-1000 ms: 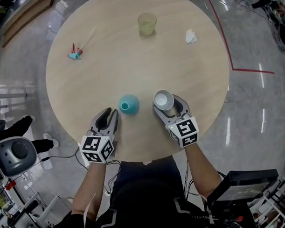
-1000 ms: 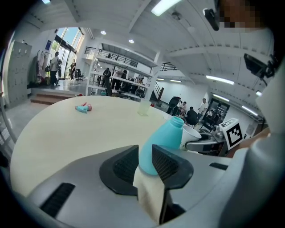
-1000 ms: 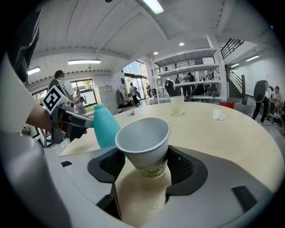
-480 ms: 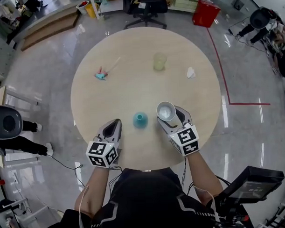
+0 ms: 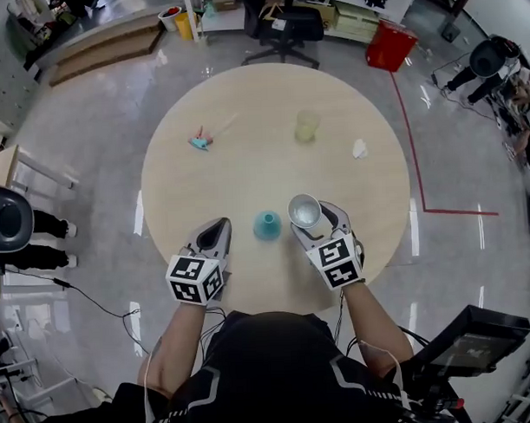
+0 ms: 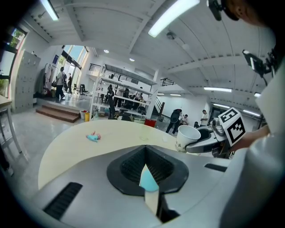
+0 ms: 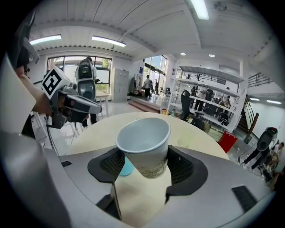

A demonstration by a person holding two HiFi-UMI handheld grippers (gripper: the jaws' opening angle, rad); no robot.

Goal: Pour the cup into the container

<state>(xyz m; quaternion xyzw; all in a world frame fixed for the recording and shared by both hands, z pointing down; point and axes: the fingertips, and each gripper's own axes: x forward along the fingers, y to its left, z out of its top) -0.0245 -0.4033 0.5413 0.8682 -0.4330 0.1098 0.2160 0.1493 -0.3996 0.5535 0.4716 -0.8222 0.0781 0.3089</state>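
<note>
Paper cup (image 5: 305,210) clamped in right tool (image 5: 316,218), just beside teal container (image 5: 266,225); left tool (image 5: 219,228) closed, empty, at the container's other side.

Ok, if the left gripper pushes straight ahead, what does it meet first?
Probably the teal container, dead centre beyond the shut left gripper; the head view puts it slightly right, so it might miss.

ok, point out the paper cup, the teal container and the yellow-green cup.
paper cup (image 7: 143,142): right gripper view, inner wall.
teal container (image 5: 267,225): head view, top of body.
yellow-green cup (image 5: 307,125): head view, middle of cup.
</note>
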